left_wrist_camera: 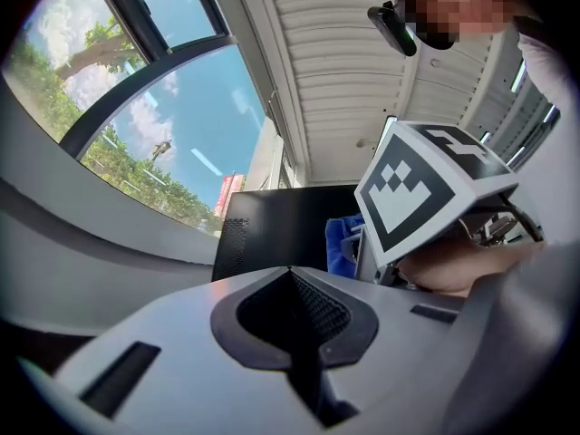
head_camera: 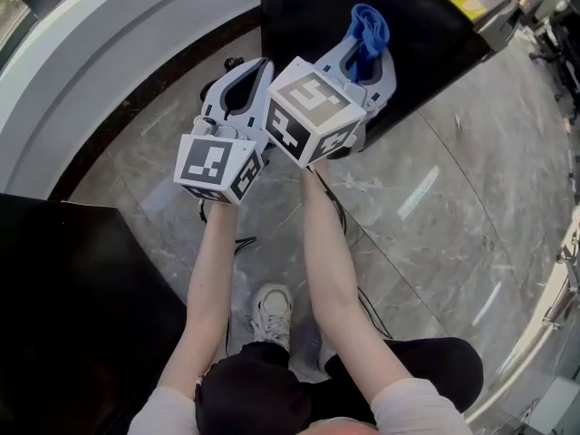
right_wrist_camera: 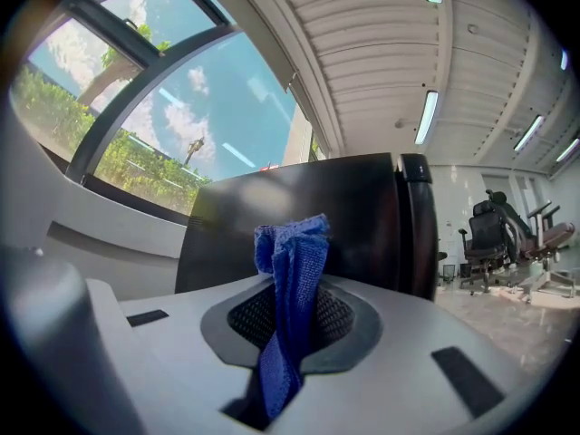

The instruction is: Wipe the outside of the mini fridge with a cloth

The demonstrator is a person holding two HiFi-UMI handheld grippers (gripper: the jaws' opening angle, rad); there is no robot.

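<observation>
Two bare forearms reach forward from the bottom of the head view, each hand carrying one grey plastic tool topped by one cube of black-and-white square markers, so two cubes in all (head_camera: 217,166) (head_camera: 313,109). On the left gripper (head_camera: 243,78) the jaws are pressed together along a thin seam with nothing between them, and its own view shows their black, finely ribbed pads (left_wrist_camera: 317,311) meeting inside a rounded grey housing. The right gripper (head_camera: 367,57) is clamped on a single blue cloth (head_camera: 369,25), a coarse woven rag bunched into a narrow twist that stands up past the jaw tips (right_wrist_camera: 292,279). Just ahead of it sits the one mini fridge (head_camera: 308,16), a boxy black cabinet with glossy, reflective sides (right_wrist_camera: 362,216), a rounded door edge at its right (right_wrist_camera: 415,225) and a perforated vent strip (left_wrist_camera: 234,243) on one face. From above, the cloth lies over the fridge's near top edge; whether it touches the surface cannot be told. Polished grey marbled floor tiles (head_camera: 435,207) spread beneath, with one white sneaker (head_camera: 272,311) and a thin black cable (head_camera: 349,225) on them. One dark, flat-topped cabinet (head_camera: 63,306) fills the lower left, and a smooth white curved wall (head_camera: 118,34) arcs behind the fridge.
</observation>
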